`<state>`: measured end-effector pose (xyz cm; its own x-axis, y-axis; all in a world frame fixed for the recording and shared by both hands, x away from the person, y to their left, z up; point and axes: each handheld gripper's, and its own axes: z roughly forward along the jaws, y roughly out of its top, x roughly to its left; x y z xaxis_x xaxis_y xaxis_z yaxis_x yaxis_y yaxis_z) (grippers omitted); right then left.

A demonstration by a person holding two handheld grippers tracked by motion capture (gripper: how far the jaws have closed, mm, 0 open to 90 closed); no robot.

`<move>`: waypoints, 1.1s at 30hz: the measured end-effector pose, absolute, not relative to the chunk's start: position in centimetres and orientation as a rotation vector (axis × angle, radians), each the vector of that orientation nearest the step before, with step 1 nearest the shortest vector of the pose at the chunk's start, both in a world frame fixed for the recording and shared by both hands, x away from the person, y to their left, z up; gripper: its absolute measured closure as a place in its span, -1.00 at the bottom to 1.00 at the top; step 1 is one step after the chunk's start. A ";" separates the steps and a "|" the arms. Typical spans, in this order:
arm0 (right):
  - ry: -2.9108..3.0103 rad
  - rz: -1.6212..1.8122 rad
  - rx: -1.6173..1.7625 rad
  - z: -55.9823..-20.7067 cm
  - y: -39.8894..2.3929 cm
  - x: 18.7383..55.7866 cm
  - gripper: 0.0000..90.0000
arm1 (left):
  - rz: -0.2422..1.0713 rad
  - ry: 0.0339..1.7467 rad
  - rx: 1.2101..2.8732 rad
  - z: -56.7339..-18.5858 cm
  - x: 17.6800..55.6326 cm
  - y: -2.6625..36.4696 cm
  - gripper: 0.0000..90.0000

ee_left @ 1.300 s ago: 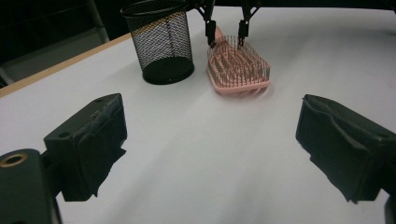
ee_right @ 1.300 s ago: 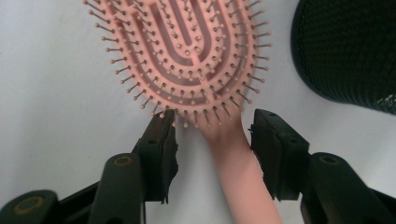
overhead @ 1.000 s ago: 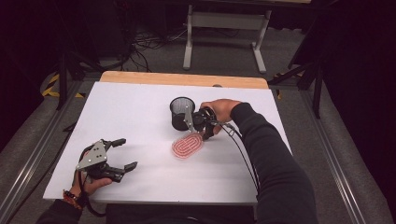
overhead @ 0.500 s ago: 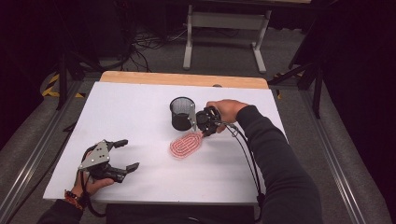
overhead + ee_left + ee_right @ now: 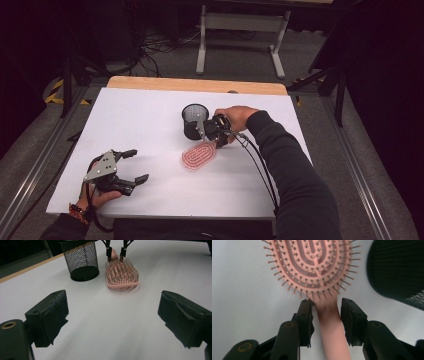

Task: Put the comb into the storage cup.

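A pink hairbrush lies bristles-up on the white table, just beside a black mesh cup. The right gripper straddles its handle; its 2 jaws have just opened slightly, with a small gap showing beside the handle. Close squarely on the handle before lifting. The left gripper rests with its jaws wide apart and nothing between them.
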<state>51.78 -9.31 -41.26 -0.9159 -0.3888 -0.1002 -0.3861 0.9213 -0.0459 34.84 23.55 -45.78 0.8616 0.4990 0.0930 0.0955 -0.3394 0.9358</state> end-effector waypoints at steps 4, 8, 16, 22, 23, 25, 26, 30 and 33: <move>3.004 -0.058 -0.638 -42.3 -8.9 52.1 0.37 | 0.438 0.442 1.885 -45.8 34.8 23.6 -0.76; 3.005 -0.017 -0.679 -42.3 -9.4 52.0 0.53 | 0.437 0.445 1.888 -45.8 34.8 23.6 -0.76; 2.960 0.064 -0.671 -42.2 -10.1 50.9 0.55 | 0.434 0.448 1.889 -45.8 34.8 23.5 -0.76; 2.909 0.298 -0.501 -41.2 -11.3 50.3 0.55 | 0.442 0.453 1.882 -45.8 34.8 23.7 -0.76; 2.897 0.325 -0.490 -41.1 -11.5 50.1 0.55 | 0.444 0.452 1.881 -45.8 34.8 23.7 -0.76; 2.845 0.408 -0.464 -40.6 -12.1 49.6 0.55 | 0.448 0.453 1.881 -45.7 34.8 23.7 -0.76; 2.839 0.463 -0.453 -40.3 -12.4 49.3 0.55 | 0.449 0.455 1.879 -45.7 34.8 23.8 -0.76; 2.747 0.718 -0.418 -39.4 -13.3 48.1 0.55 | 0.448 0.462 1.866 -45.6 34.8 23.9 -0.76; 2.689 0.896 -0.378 -39.0 -13.8 47.3 0.55 | 0.453 0.463 1.863 -45.5 34.7 23.9 -0.76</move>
<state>47.34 -13.83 -38.96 -0.9263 -0.1568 -0.3426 -0.3309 0.7733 0.5408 34.72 23.87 -45.46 0.8500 0.5198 0.0854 0.0972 -0.3141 0.9444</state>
